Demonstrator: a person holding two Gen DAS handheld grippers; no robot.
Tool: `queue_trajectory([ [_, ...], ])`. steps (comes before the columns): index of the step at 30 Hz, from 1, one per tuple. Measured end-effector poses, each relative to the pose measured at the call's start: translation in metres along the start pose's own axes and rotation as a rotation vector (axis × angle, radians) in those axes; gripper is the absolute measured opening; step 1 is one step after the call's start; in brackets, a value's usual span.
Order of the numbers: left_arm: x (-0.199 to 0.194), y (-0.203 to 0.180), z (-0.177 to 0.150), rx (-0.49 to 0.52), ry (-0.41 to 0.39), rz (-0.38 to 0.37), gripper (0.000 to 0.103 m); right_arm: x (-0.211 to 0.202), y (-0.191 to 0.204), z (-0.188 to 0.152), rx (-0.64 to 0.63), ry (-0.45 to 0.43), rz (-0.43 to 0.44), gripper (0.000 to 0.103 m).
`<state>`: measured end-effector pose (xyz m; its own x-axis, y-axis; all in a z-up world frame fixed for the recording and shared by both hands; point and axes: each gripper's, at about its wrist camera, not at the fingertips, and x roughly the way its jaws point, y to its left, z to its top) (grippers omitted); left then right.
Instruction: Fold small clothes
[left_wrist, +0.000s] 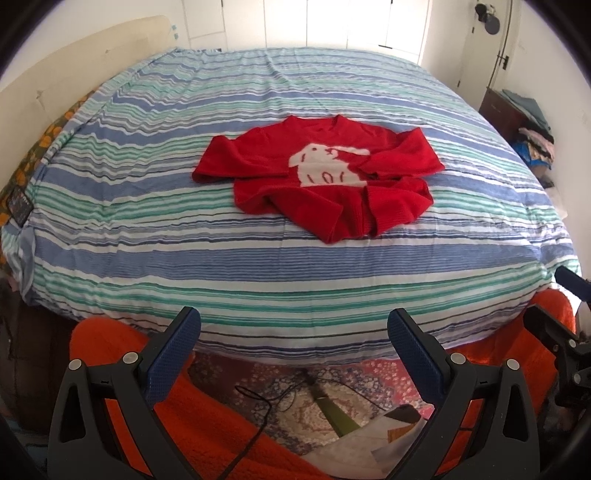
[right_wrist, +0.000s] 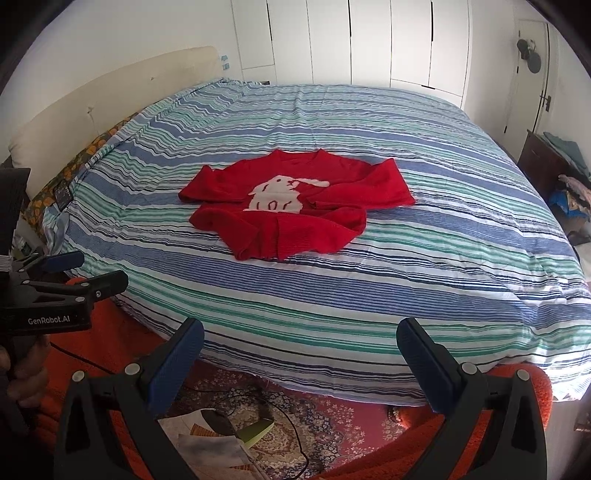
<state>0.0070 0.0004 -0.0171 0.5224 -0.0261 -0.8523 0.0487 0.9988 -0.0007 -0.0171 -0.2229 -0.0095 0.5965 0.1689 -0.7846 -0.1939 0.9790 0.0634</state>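
We hold both grippers back from the near edge of the bed (left_wrist: 147, 266), above the patterned rug (right_wrist: 332, 424). The left gripper (left_wrist: 293, 339) has its blue-padded fingers spread wide with nothing between them; the right gripper (right_wrist: 299, 345) likewise stands apart and empty. From the right wrist view we also see the left gripper out at the side (right_wrist: 77, 271), a hand (right_wrist: 26, 373) wrapped round its black handle. The red sweater (left_wrist: 321, 173) lies near the middle of the striped bedcover, well apart from both tools, neckline toward the far side, white rabbit motif (left_wrist: 328, 164) face up. Its sleeves are drawn in across the body and the lower hem is rumpled and partly turned over, so it is not lying flat. No container proper in view; at far right a dark cabinet (right_wrist: 539, 162) carries a loose heap of clothes (right_wrist: 572, 184), contents too small to sort. Papers and a black cable (left_wrist: 258, 410) lie on the rug
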Motion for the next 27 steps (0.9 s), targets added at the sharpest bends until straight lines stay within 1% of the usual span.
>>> queue_trajectory([
  [8,0.004,-0.004,0.002,0.018,0.008,-0.009,0.101,0.003,0.000,0.002,-0.003,0.006,0.011,0.103],
  [10,0.006,-0.001,0.004,0.007,0.013,-0.006,0.101,0.004,0.000,0.004,-0.010,0.003,0.024,0.103],
  [12,0.008,0.004,0.005,-0.016,0.017,-0.012,0.101,0.008,-0.004,0.009,-0.022,-0.023,0.036,0.103],
  [14,0.010,0.008,0.007,-0.035,0.023,-0.016,0.101,0.024,-0.008,0.016,-0.052,-0.044,0.029,0.103],
  [15,0.011,0.009,0.007,-0.040,0.025,-0.017,0.101,0.037,-0.008,0.020,-0.071,-0.040,0.019,0.103],
  [18,0.012,0.011,0.007,-0.048,0.027,-0.014,0.101,0.093,-0.005,0.035,-0.109,0.014,0.026,0.102],
  [20,0.013,0.013,0.005,-0.050,0.030,0.000,0.101,0.133,0.001,0.049,-0.113,0.030,0.039,0.094],
  [21,0.014,0.015,0.004,-0.054,0.034,0.009,0.101,0.152,0.006,0.057,-0.121,0.030,0.043,0.088],
  [22,0.014,0.017,0.004,-0.058,0.037,0.017,0.101,0.171,0.012,0.065,-0.134,0.026,0.036,0.085],
  [24,0.018,0.025,0.002,-0.071,0.047,0.040,0.101,0.208,0.018,0.080,-0.128,0.012,0.007,0.083],
  [25,0.021,0.028,0.000,-0.076,0.054,0.050,0.101,0.226,0.017,0.086,-0.105,0.021,-0.002,0.080],
  [26,0.025,0.032,-0.001,-0.081,0.065,0.063,0.101,0.242,0.012,0.089,-0.075,0.039,0.002,0.075],
  [27,0.029,0.035,-0.002,-0.085,0.077,0.073,0.101,0.256,0.007,0.090,-0.054,0.058,-0.002,0.052],
])
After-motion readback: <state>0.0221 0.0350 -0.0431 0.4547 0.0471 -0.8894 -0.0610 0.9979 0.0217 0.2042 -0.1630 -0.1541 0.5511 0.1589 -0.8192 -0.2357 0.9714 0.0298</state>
